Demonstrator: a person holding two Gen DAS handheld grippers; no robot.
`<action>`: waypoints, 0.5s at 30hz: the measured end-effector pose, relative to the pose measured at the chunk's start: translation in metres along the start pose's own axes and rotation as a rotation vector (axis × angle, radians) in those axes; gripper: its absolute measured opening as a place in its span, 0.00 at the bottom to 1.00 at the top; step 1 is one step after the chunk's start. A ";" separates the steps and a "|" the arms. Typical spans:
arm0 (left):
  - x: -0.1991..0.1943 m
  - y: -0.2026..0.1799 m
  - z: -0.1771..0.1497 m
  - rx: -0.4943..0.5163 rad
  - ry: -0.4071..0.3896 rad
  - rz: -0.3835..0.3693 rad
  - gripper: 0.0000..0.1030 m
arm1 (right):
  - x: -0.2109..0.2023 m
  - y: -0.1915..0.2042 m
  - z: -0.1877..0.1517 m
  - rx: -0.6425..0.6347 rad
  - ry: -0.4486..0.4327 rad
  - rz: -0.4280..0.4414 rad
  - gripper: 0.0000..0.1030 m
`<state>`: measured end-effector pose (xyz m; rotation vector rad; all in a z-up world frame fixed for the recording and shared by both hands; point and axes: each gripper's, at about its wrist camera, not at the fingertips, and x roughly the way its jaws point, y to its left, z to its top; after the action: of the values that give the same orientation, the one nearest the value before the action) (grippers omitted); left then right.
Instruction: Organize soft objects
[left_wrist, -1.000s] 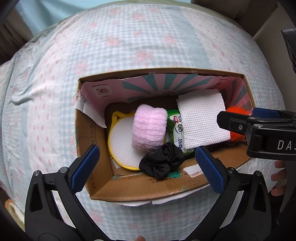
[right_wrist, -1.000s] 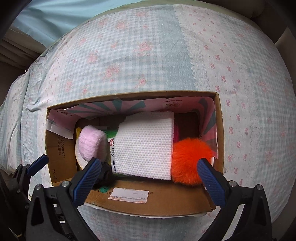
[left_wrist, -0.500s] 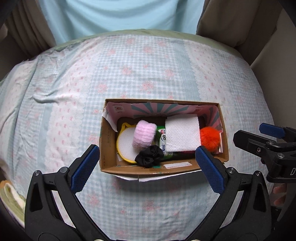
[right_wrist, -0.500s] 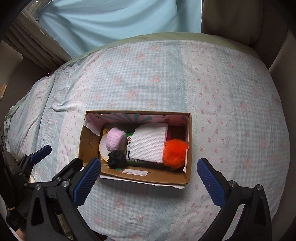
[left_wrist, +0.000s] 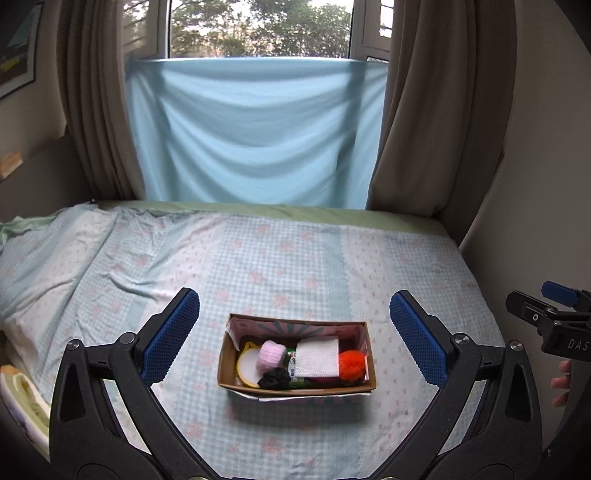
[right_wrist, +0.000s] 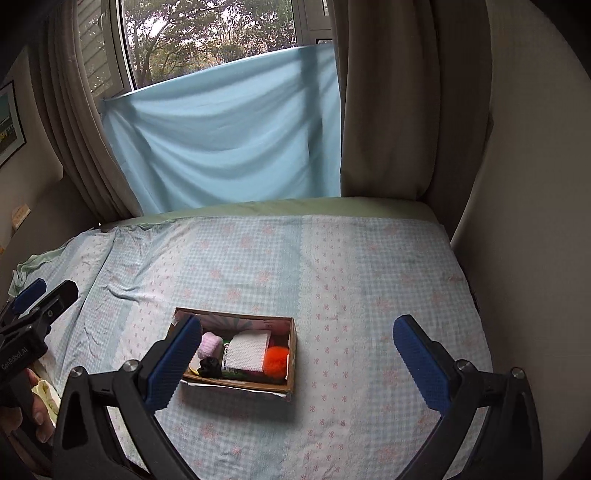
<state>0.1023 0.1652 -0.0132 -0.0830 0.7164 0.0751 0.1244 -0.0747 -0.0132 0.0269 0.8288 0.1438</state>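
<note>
A cardboard box sits on the bed and also shows in the right wrist view. Inside lie a pink fluffy roll, a white textured cloth, an orange pompom, a black scrunchie and a yellow-rimmed white pad. My left gripper is open and empty, held well back from the box. My right gripper is open and empty, also back from the box, with the box behind its left finger.
The bed carries a light blue checked sheet with pink flowers. A blue cloth hangs over the window between brown curtains. A wall runs along the bed's right side. Folded yellowish fabric lies at the left edge.
Both grippers have pulled far back and up from the box, so it now looks small and the window and curtains have come into view. The box contents have not moved.
</note>
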 end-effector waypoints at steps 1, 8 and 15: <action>-0.013 -0.003 0.003 -0.001 -0.033 -0.002 1.00 | -0.009 -0.002 0.000 0.005 -0.020 -0.006 1.00; -0.061 -0.023 -0.004 0.026 -0.133 0.008 1.00 | -0.049 -0.003 -0.011 -0.015 -0.134 -0.067 1.00; -0.073 -0.036 -0.014 0.047 -0.165 0.012 1.00 | -0.060 -0.004 -0.016 -0.022 -0.175 -0.078 1.00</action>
<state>0.0417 0.1247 0.0262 -0.0269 0.5534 0.0753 0.0731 -0.0870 0.0191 -0.0137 0.6524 0.0763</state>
